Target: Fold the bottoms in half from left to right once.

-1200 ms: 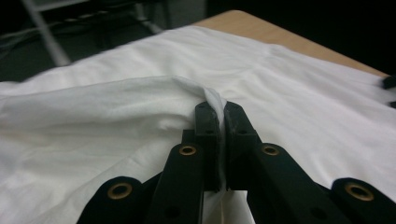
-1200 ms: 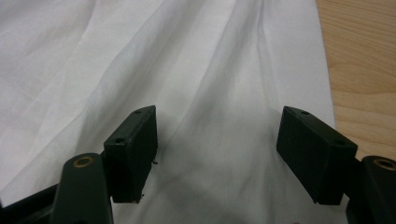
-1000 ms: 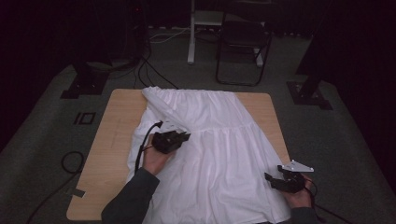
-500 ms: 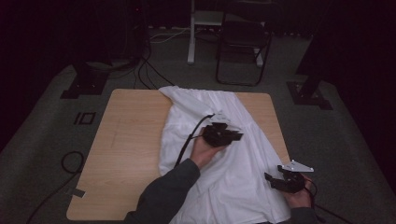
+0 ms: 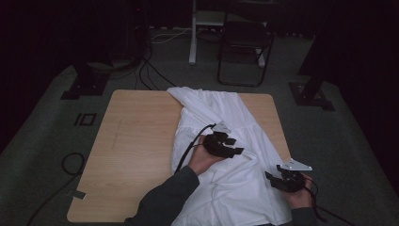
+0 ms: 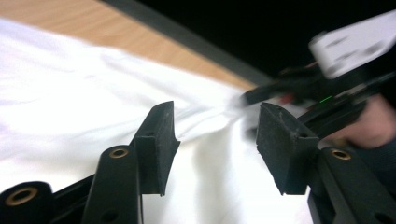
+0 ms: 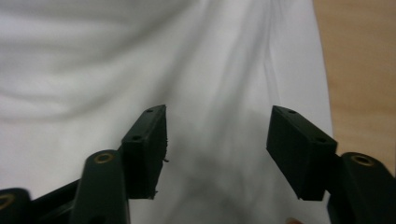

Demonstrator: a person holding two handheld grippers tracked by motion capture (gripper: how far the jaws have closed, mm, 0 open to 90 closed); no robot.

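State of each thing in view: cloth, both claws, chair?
white cloth: left side folded over to the right, rumpled, on the table
left claw: open, jaws just opened, over the cloth
right claw: open, jaws just narrowed, nothing gripped
chair: upright, unoccupied

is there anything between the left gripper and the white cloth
Nothing visible. The left gripper sits right over the white cloth on the table, its jaws just opened, bare fabric between them. The right gripper is farther off, at the cloth's edge.
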